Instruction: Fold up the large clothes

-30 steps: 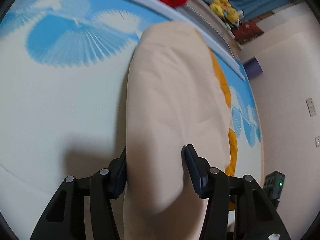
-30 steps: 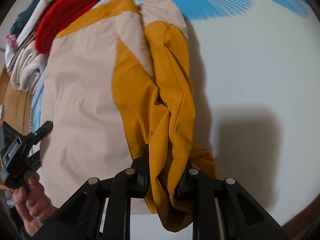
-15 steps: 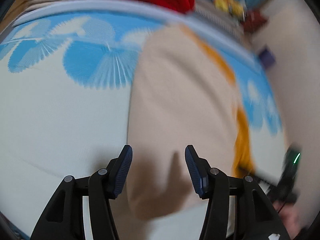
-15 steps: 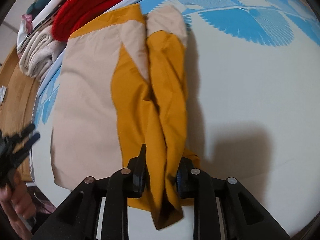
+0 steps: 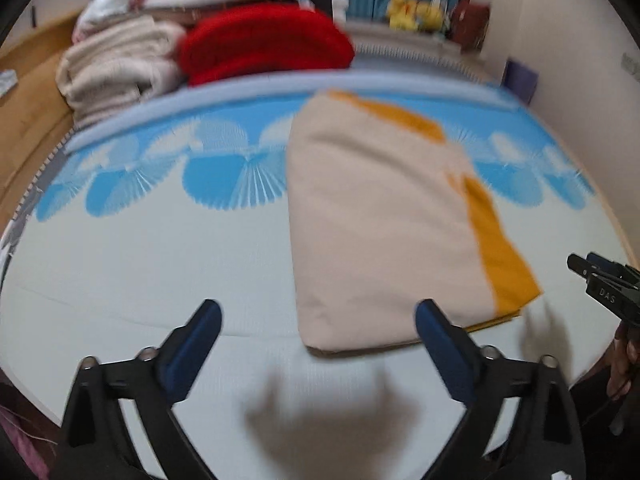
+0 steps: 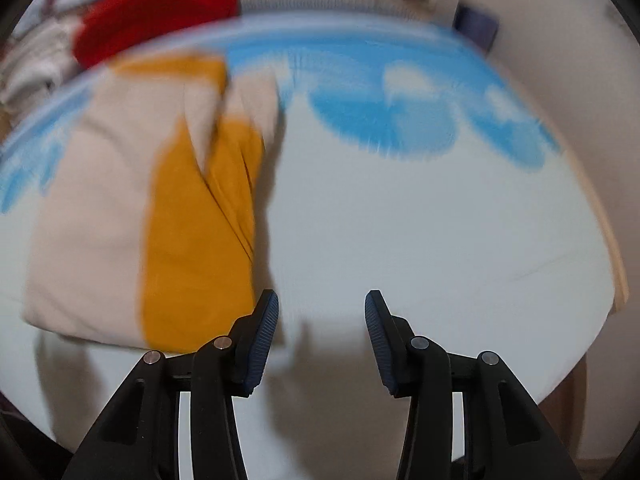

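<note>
The folded beige-and-mustard garment [image 5: 384, 216] lies flat on the bed [image 5: 140, 272], a long rectangle reaching toward the far edge. Its near end sits just ahead of the left gripper [image 5: 318, 320], whose jaws are spread wide and empty. The right gripper [image 6: 322, 308], jaws likewise spread, hovers over bare sheet with the garment's mustard edge just to its left. Beyond the bed lie a red blanket [image 5: 264, 44] and stacked towels [image 5: 116, 68].

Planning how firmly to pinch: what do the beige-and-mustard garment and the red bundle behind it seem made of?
The beige-and-mustard garment looks like thin, matte woven cloth, perhaps cotton: it lies flat with soft creases. The red bundle looks thicker and fuzzy, likely knit or fleece; motion blur leaves that uncertain.
</note>
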`<control>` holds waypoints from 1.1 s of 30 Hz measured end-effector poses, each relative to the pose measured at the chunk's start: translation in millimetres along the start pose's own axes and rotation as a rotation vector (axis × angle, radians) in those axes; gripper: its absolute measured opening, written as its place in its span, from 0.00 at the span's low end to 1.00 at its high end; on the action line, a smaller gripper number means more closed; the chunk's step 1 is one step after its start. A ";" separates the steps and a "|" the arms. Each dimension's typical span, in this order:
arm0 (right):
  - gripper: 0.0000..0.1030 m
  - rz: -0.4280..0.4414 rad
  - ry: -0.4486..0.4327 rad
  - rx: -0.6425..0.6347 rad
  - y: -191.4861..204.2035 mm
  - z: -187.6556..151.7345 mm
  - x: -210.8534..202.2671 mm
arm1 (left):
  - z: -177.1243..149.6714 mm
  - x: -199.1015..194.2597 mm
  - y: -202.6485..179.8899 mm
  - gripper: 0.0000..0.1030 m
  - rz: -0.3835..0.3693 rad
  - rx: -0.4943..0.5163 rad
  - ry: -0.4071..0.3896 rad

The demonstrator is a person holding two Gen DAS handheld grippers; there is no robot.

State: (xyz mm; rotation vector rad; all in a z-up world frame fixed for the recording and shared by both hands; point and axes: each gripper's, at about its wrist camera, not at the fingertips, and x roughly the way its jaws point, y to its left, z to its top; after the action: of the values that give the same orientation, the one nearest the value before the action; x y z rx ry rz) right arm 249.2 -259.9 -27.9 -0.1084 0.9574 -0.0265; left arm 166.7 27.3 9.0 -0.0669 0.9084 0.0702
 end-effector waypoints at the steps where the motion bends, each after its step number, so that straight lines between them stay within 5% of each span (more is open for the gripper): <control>1: 0.49 0.011 -0.072 -0.016 1.8 -4.2 -21.1 | -6.3 -16.3 -0.2 0.99 0.004 0.012 -0.037; 5: 0.80 0.043 -0.246 -0.069 17.6 -30.1 -88.7 | -32.1 -51.1 -5.7 0.99 0.017 0.033 -0.075; 9: 0.87 0.092 -0.257 -0.045 30.4 -57.4 -126.5 | -65.2 -58.8 -17.3 0.99 -0.010 -0.007 -0.019; 16: 0.88 0.106 -0.169 -0.020 52.6 -98.4 -133.9 | -86.8 -58.3 -40.4 0.99 -0.027 -0.040 -0.001; 33: 0.88 0.139 -0.167 -0.061 79.8 -90.1 -117.4 | -82.2 -51.5 -37.7 0.99 -0.037 -0.067 -0.018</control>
State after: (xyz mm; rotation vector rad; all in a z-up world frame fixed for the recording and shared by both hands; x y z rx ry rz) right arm 105.9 -179.5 8.0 -0.0981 0.7973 0.1384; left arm 73.9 -19.1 0.3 -0.1451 0.8863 0.0668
